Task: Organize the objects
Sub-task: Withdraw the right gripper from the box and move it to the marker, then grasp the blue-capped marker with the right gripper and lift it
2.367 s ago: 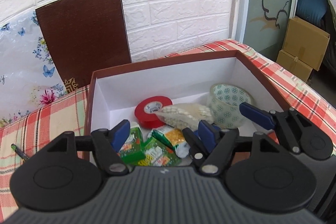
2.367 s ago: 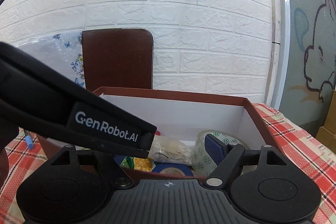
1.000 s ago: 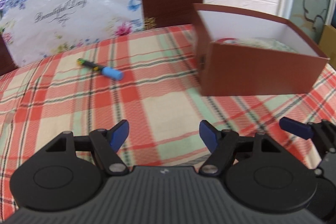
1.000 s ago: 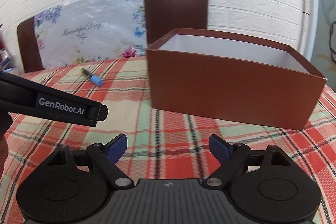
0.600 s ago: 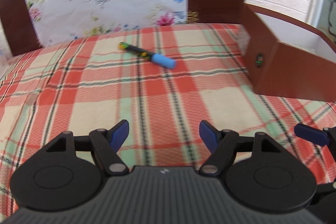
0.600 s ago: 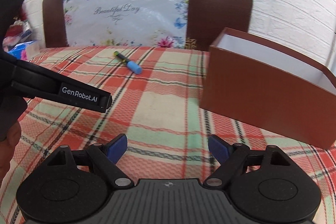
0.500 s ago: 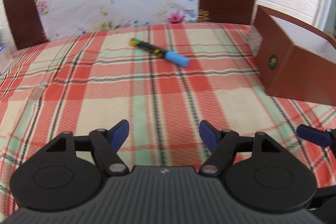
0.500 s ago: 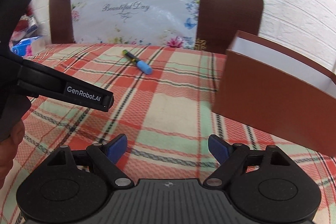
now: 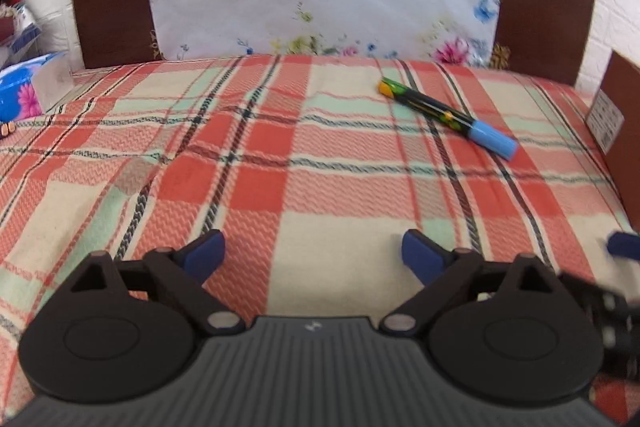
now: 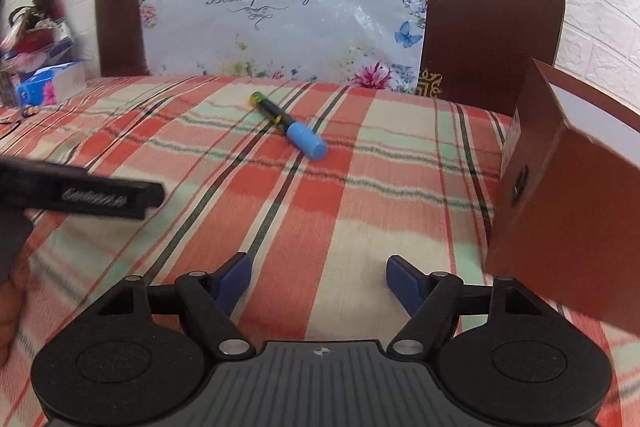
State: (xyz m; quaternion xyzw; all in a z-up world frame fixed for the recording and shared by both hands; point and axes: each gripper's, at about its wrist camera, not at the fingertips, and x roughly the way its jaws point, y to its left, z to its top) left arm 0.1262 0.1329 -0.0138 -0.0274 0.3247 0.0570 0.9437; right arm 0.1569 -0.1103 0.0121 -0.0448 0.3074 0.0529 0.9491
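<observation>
- The marker lies on the plaid cloth toward the far edge of the table, ahead and to the right of the left gripper, whose blue-tipped fingers stand wide with nothing between them.
- In the right wrist view the marker lies ahead and slightly left of the right gripper, also spread wide and empty.
- Its long axis runs on a diagonal: the yellow-green end points to the far left, the blue cap toward the near right, facing the brown box.
- Neither gripper is close yet. The right one looks better lined up, I judge, since the marker sits nearly straight ahead of it.
- The cloth is soft and woven, so the marker should not roll far.
- A chair back with a flowered plastic cover stands behind the far edge, with a white brick wall beyond.
</observation>
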